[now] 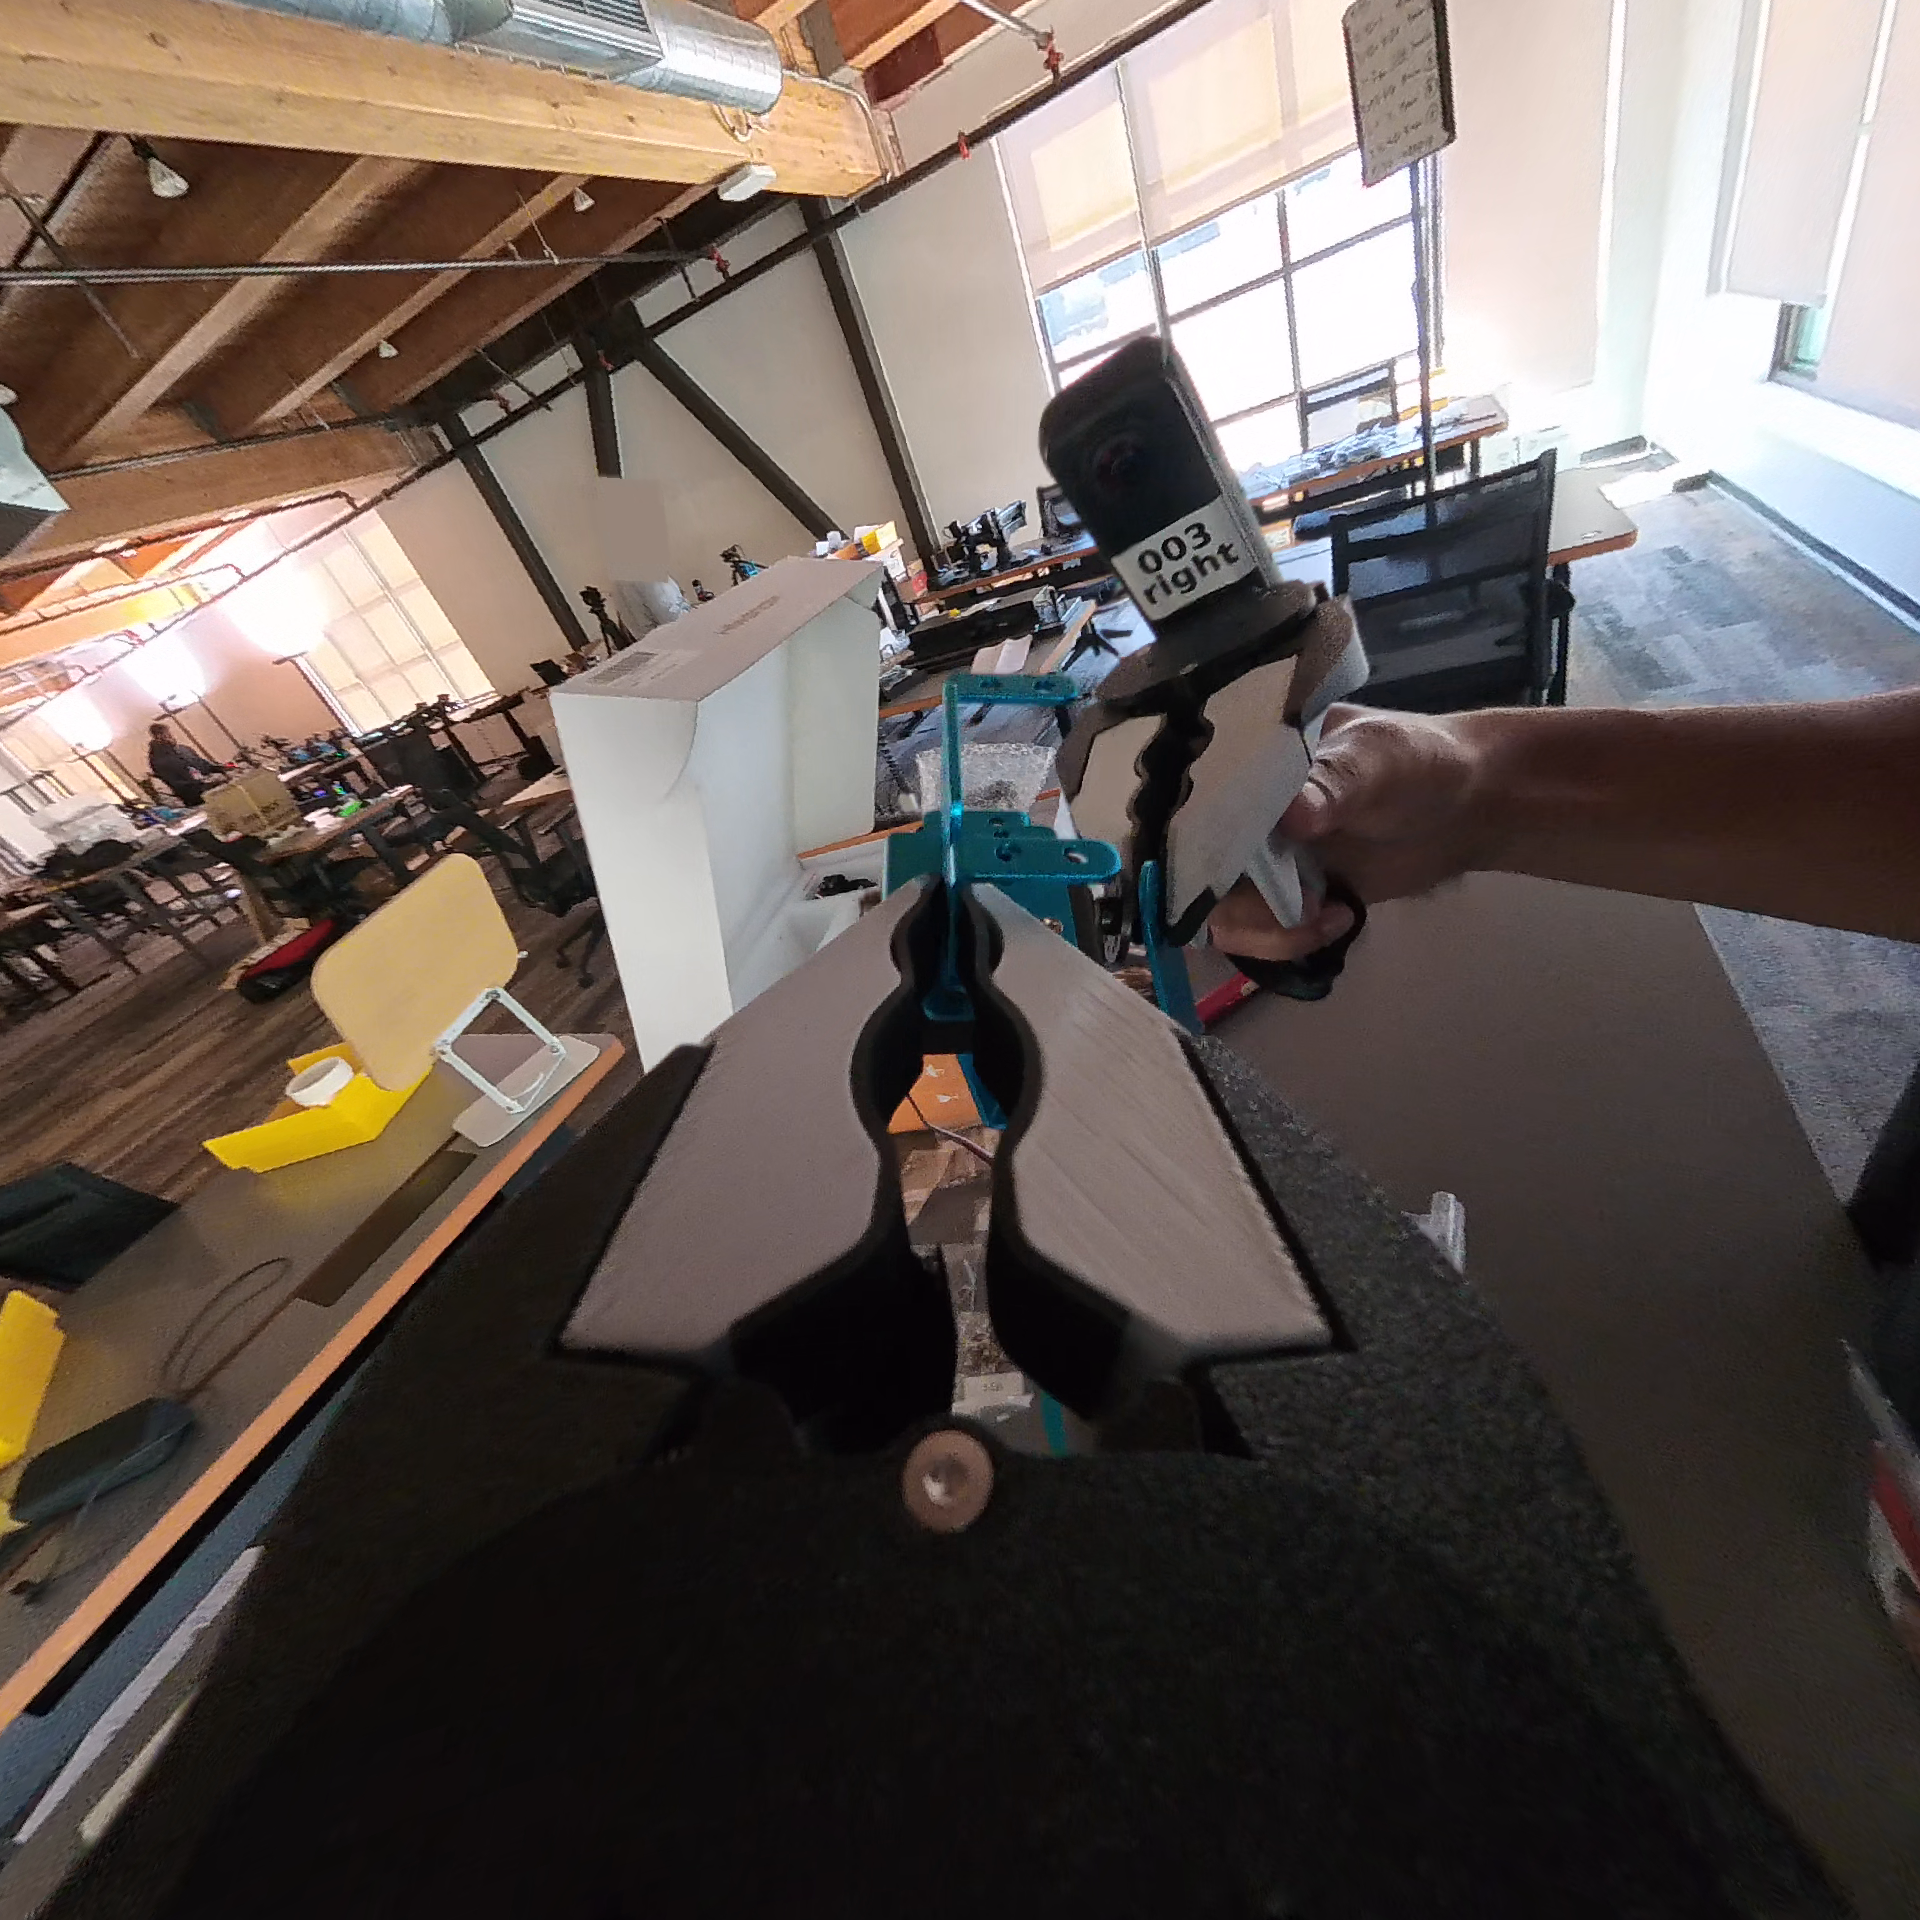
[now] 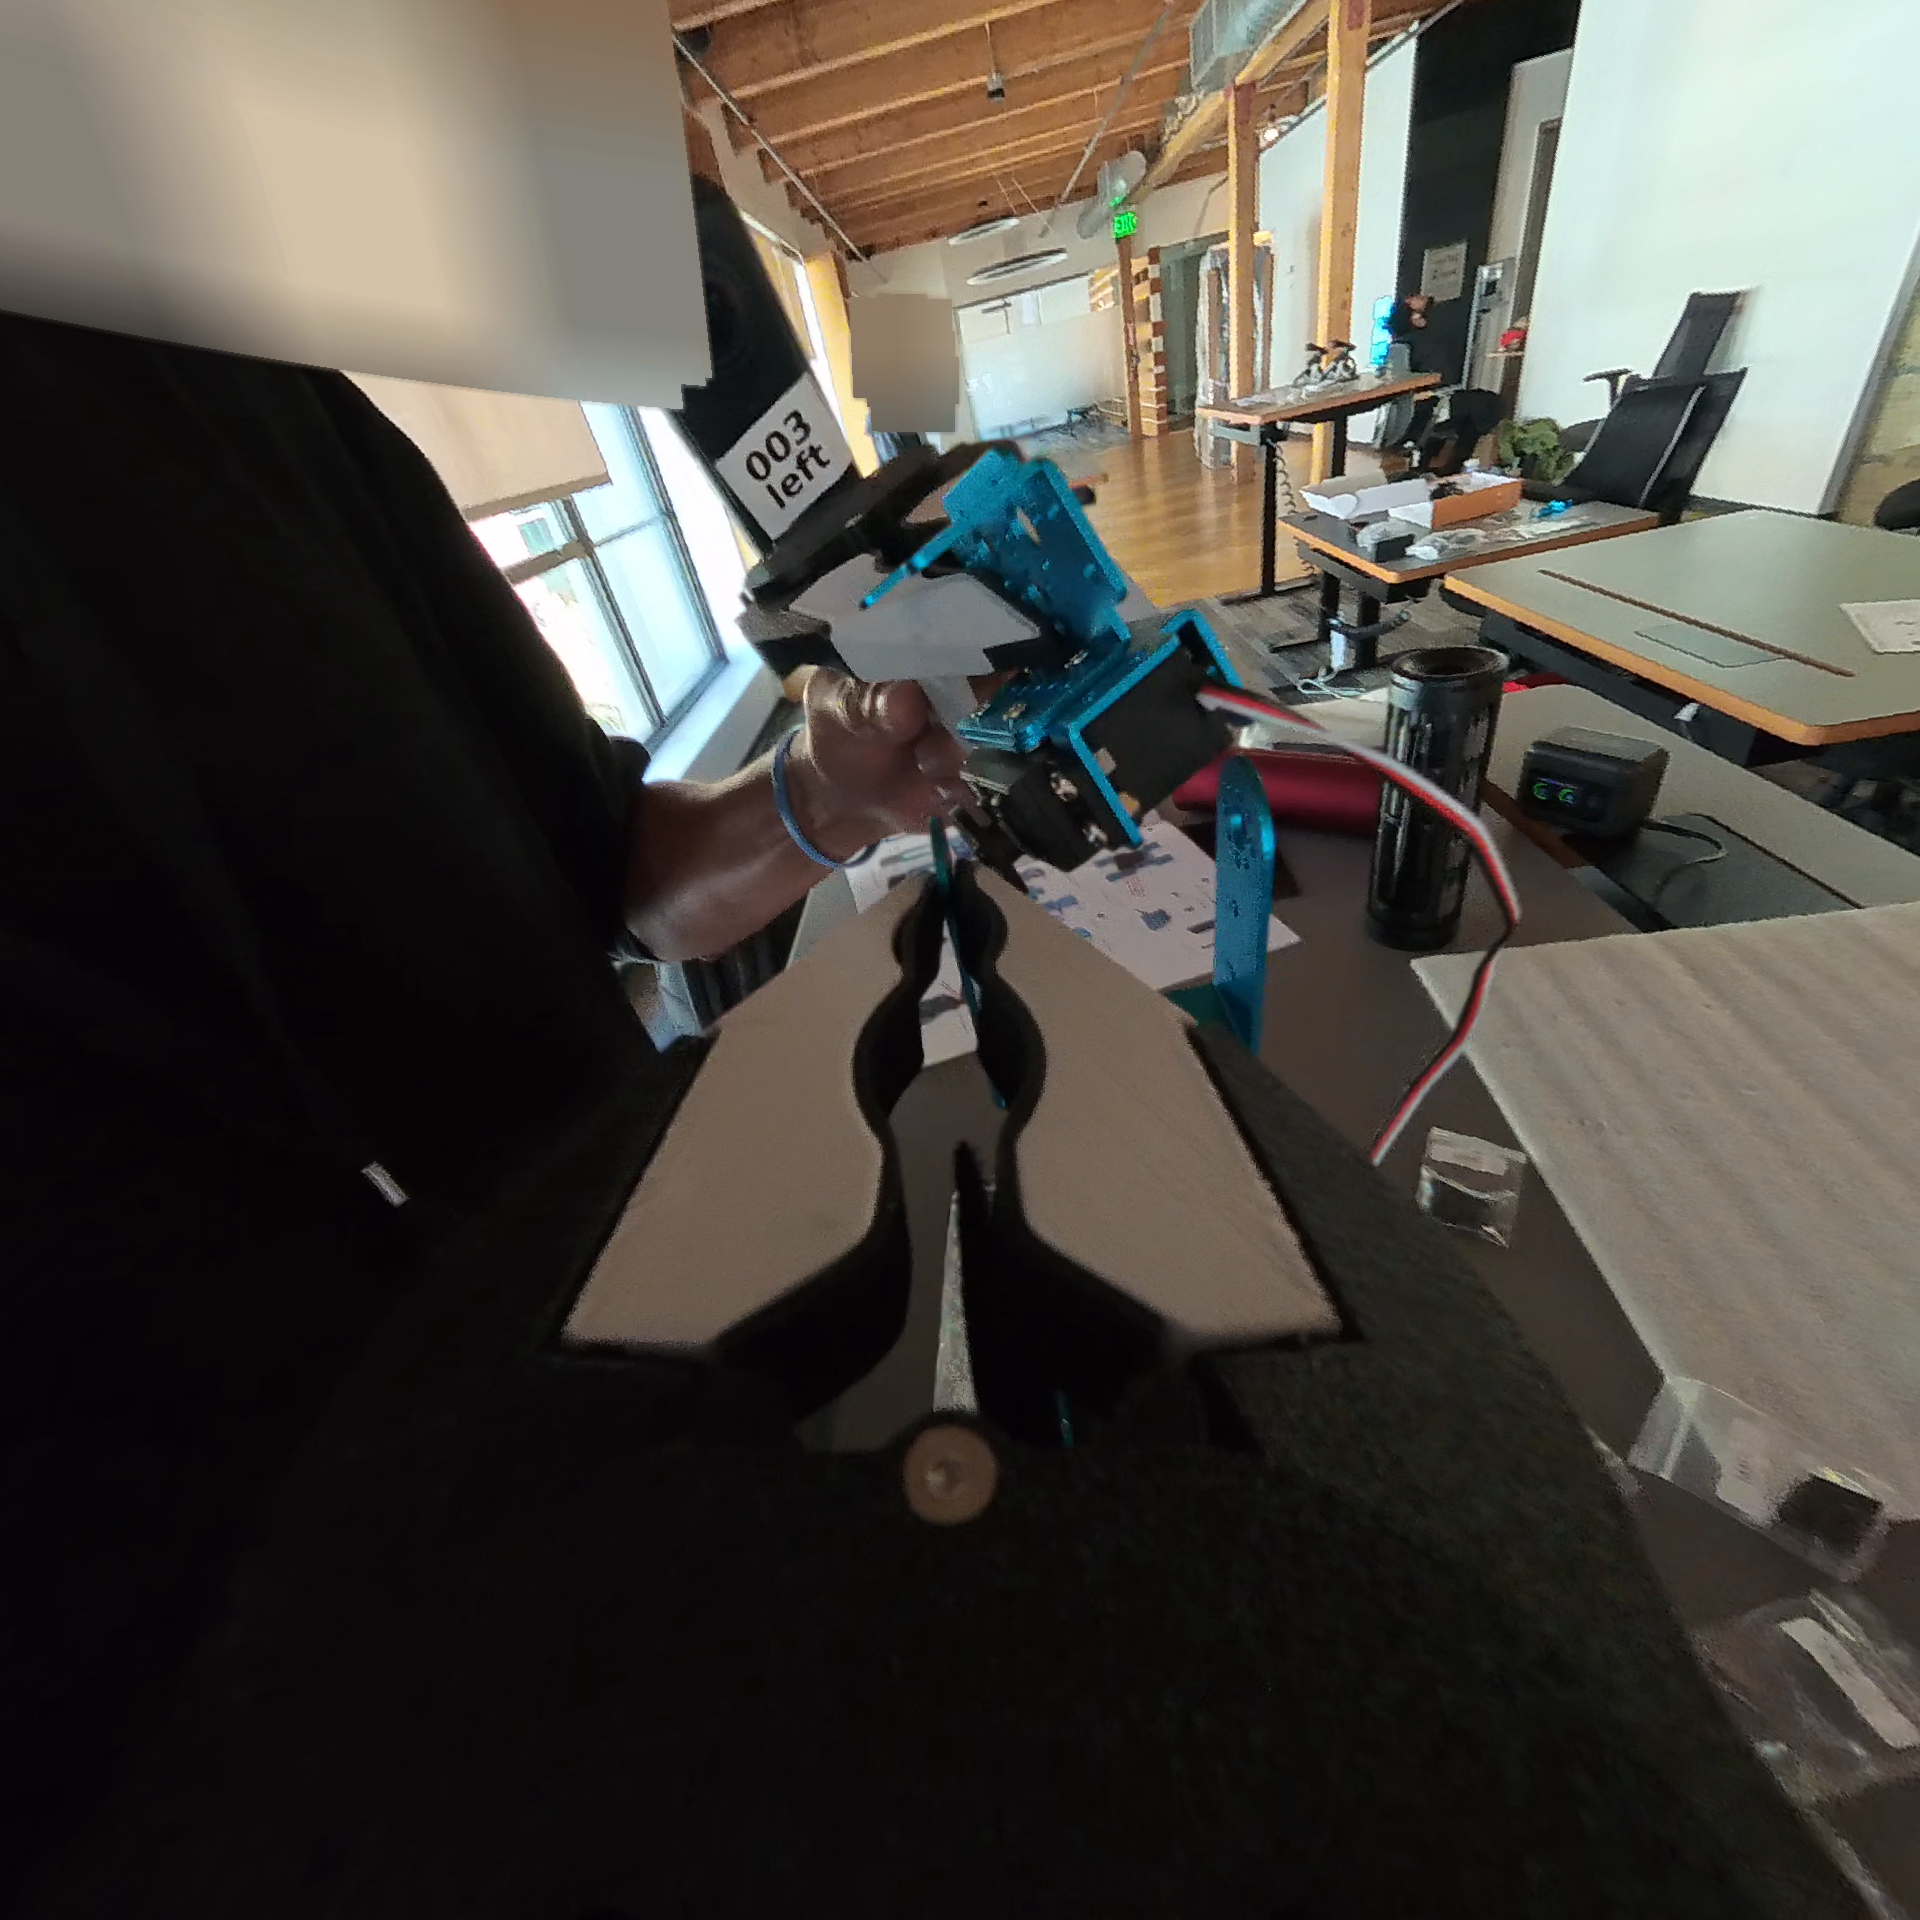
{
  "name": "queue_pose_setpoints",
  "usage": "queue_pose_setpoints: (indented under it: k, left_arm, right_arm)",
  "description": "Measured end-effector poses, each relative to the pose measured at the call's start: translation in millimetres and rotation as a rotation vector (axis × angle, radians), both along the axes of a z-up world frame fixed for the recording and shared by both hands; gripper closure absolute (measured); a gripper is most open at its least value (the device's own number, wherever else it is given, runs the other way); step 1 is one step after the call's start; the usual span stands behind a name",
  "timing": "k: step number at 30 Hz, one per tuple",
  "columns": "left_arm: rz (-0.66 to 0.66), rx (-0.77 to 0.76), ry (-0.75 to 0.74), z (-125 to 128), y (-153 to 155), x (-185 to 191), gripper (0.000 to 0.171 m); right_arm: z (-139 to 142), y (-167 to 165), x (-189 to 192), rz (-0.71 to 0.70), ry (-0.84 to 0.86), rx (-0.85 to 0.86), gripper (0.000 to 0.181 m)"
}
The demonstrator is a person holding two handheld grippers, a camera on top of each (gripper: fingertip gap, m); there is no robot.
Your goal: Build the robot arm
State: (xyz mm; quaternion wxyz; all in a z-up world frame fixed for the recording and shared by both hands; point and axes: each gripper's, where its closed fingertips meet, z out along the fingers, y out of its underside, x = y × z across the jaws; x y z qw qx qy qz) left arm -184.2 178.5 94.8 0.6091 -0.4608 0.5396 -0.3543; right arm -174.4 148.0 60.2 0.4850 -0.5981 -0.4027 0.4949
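Gripping blue bracket assembly point(image 2: 1049, 665) (held aloft) | left tool point(image 1: 948, 894) clamped | right tool point(image 2: 951, 883) clamped, bracket strip upright

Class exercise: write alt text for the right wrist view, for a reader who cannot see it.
The right gripper is shut on a thin blue metal bracket, while the left gripper ahead holds a blue bracket-and-servo assembly trailing a striped cable. A black cylinder stands on the desk behind.

wood-beam ceiling point(image 1: 436, 104) | bright windows point(image 1: 1226, 281) (blinds half down) | desks point(image 2: 1683, 582), seemingly cluttered
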Motion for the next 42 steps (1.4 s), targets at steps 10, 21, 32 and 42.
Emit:
queue_pose_setpoints:
  k: [10,21,32,42]
  left_arm:
    - [-0.010,-0.041,0.050,-0.9,2.1,0.3,0.171]
    - [0.032,-0.009,0.084,-1.6,-1.4,4.4,0.171]
    - [-0.010,-0.047,0.089,-1.3,-2.9,2.6,0.171]
    - [-0.101,-0.082,0.068,-5.0,-4.8,0.1,0.171]
  right_arm:
    - [-3.5,4.0,0.9,-0.179,-0.201,0.163,0.177]
    - [-4.8,3.2,12.2,-0.266,-0.415,0.191,0.174]
    - [26.7,22.3,17.6,-0.322,-0.273,0.240,0.109]
    - [21.3,45.7,32.4,0.052,-0.235,0.167,0.138]
